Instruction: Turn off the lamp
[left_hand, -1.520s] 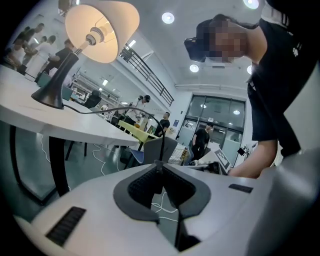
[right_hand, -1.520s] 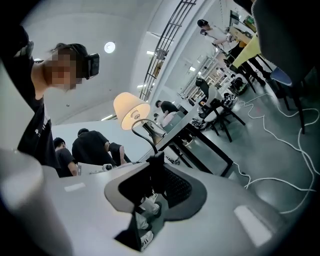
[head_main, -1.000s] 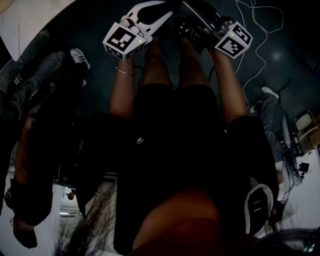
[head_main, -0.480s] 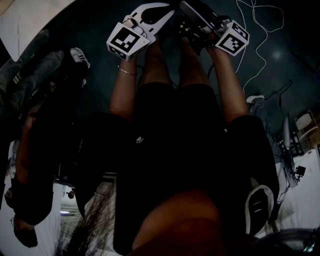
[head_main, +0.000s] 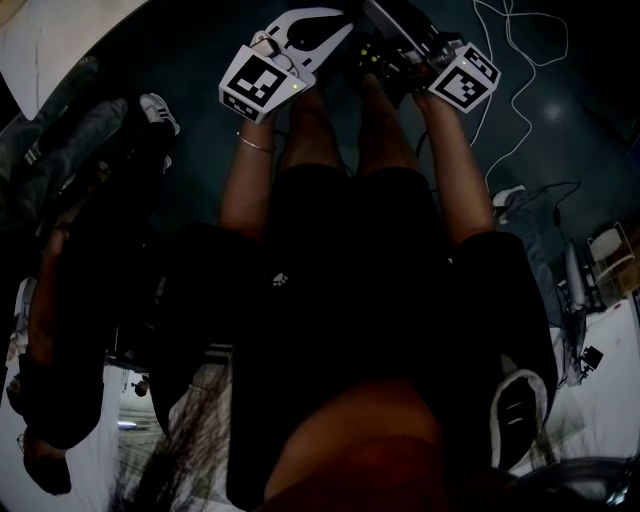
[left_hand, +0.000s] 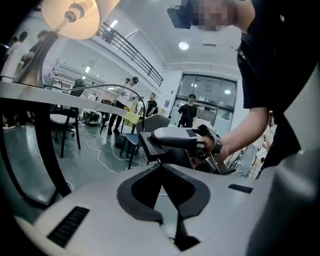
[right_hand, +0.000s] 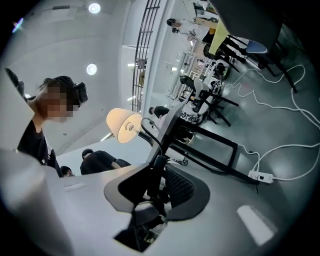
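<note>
lamp lit, standing on the counter. right claw pinches what appears to be its cord switch, jaws just eased slightly wider. left claw pressed together, empty.

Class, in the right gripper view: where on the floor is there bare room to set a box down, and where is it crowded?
The floor is bare between the black table frame, the power strip and the white cable looping farther out. It is crowded farther back, around the chairs.
</note>
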